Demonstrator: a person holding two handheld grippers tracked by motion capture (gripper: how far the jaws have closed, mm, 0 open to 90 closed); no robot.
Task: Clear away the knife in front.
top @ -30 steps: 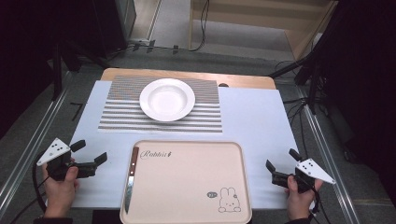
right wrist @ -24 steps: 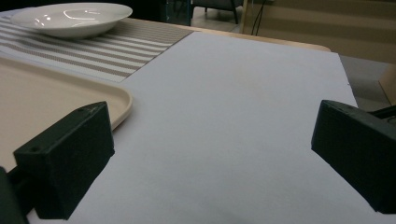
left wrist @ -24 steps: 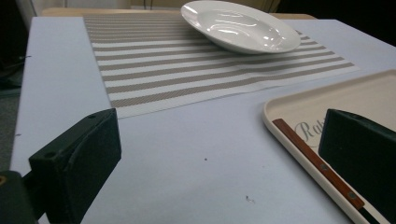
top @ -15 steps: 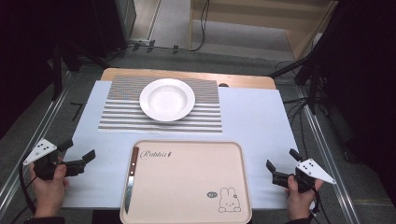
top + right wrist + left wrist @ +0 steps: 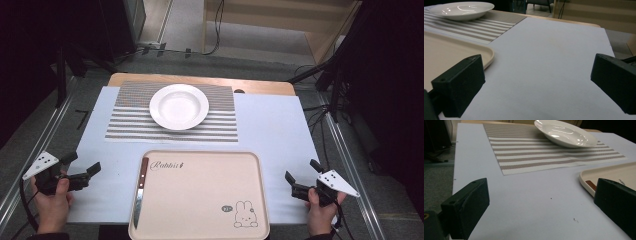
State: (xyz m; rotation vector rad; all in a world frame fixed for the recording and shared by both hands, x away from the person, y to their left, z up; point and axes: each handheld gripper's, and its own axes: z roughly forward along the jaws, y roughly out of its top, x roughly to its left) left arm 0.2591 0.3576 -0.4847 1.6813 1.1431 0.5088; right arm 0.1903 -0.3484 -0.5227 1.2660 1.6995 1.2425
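A white plate (image 5: 179, 106) (image 5: 565, 135) (image 5: 462, 10) rests on a striped placemat (image 5: 125, 125) (image 5: 529, 152) (image 5: 494, 25) at the far middle of the table. Nearer, a beige tray (image 5: 210, 195) (image 5: 609, 173) (image 5: 439, 52) holds a knife (image 5: 139, 190) with a brown handle along its left side. My left gripper (image 5: 81, 166) (image 5: 541, 205) is open low over the table's near left, left of the tray, holding nothing. At the near right my right gripper (image 5: 302, 176) (image 5: 536, 82) stands open and empty, right of the tray.
A pale blue sheet (image 5: 270, 125) covers the table, with a wooden edge (image 5: 200, 80) showing at the far side. Metal rails (image 5: 345, 150) run along both sides. Cables and dark stands lie on the floor beyond.
My left gripper drifted outward to the left and then came back slightly toward the tray. The right gripper stayed put.
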